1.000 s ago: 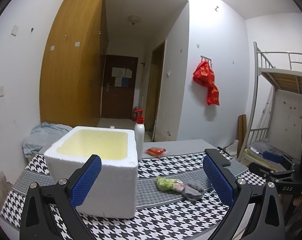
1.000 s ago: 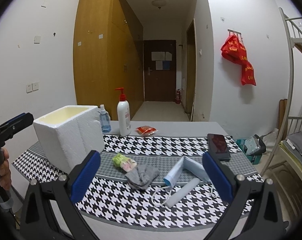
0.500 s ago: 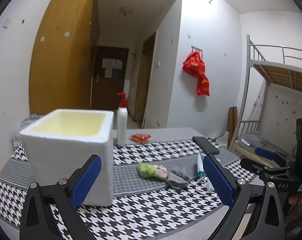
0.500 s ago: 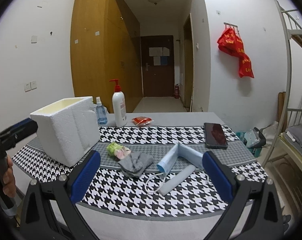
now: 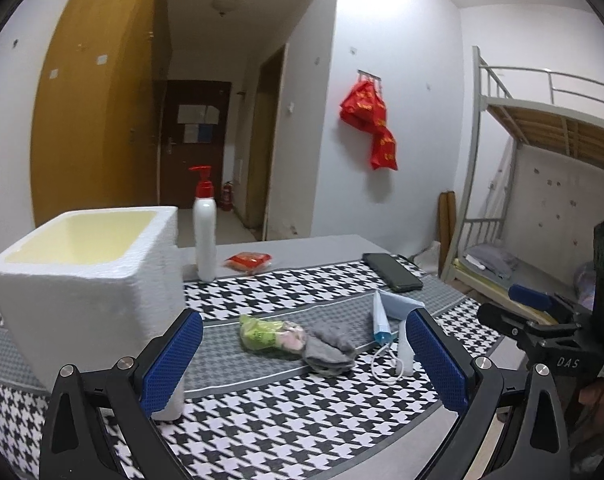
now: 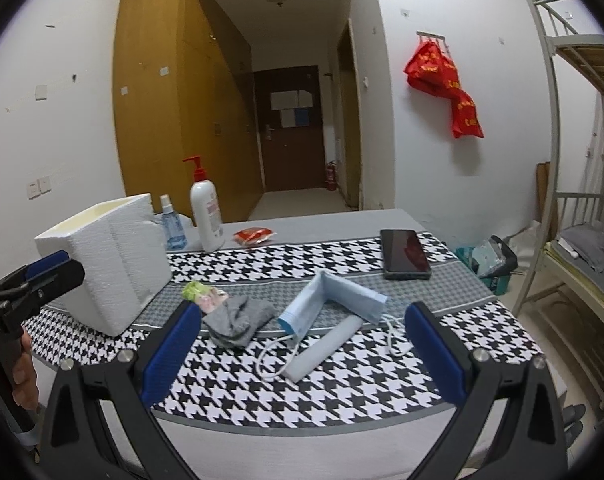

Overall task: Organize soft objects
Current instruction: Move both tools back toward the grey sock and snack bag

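Foam box (image 5: 86, 276) is now seen further left in the left view; the soft pile (grey sock (image 6: 238, 320), green bundle (image 5: 262, 334), blue mask (image 6: 341, 292)) is centred on the table (image 6: 341, 400). Both grippers' fingers are held wide open, empty. Grasping is judged imminent.

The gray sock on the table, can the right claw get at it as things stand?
Probably yes. The right claw is open and faces the gray sock, which lies uncovered on the houndstooth cloth. The green and pink bundle touches its far side, and the blue face mask lies just beside it.
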The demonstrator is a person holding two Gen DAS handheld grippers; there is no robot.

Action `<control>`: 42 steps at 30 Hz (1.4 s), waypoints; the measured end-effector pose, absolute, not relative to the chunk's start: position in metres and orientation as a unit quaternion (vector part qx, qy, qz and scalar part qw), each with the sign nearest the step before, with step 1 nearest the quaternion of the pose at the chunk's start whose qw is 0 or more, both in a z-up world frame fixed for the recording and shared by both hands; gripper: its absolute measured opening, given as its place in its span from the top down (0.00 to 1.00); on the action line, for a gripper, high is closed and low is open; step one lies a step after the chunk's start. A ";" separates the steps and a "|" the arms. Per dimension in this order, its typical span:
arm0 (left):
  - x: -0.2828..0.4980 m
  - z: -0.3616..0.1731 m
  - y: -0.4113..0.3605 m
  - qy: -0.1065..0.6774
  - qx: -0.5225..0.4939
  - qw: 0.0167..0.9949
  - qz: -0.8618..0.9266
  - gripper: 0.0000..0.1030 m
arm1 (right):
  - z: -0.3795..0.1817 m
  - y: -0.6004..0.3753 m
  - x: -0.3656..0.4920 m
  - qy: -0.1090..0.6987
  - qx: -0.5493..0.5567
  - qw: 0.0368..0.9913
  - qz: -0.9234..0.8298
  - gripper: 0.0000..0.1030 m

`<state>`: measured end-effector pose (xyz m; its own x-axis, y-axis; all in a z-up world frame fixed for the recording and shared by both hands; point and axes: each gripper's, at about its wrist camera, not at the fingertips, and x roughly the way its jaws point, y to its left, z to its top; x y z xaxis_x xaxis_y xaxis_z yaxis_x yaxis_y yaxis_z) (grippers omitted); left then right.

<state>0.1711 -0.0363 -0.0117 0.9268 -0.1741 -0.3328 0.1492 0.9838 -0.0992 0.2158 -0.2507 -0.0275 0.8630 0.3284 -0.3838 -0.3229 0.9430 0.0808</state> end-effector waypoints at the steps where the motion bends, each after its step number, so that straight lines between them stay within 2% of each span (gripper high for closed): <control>1: 0.173 -0.012 -0.038 0.174 -0.031 0.981 -0.083 0.01 | -0.027 -0.251 0.217 0.200 0.006 0.965 0.168 0.00; 13: 0.198 -0.012 -0.056 0.181 -0.005 0.980 -0.082 0.01 | -0.030 -0.259 0.239 0.213 0.007 0.964 0.162 0.00; 38: 0.276 -0.061 -0.080 0.310 0.029 0.947 -0.085 0.01 | -0.066 -0.255 0.311 0.299 -0.018 0.937 0.180 0.00; 42: 0.283 -0.068 -0.084 0.324 0.029 0.941 -0.089 0.05 | -0.071 -0.257 0.318 0.311 -0.015 0.933 0.180 0.00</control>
<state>0.2832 -0.0843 -0.0683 0.7745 -0.1489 -0.6149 0.1864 0.9825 -0.0030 0.3182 -0.2575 -0.0715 0.7424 0.3265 -0.5850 -0.3453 0.9348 0.0834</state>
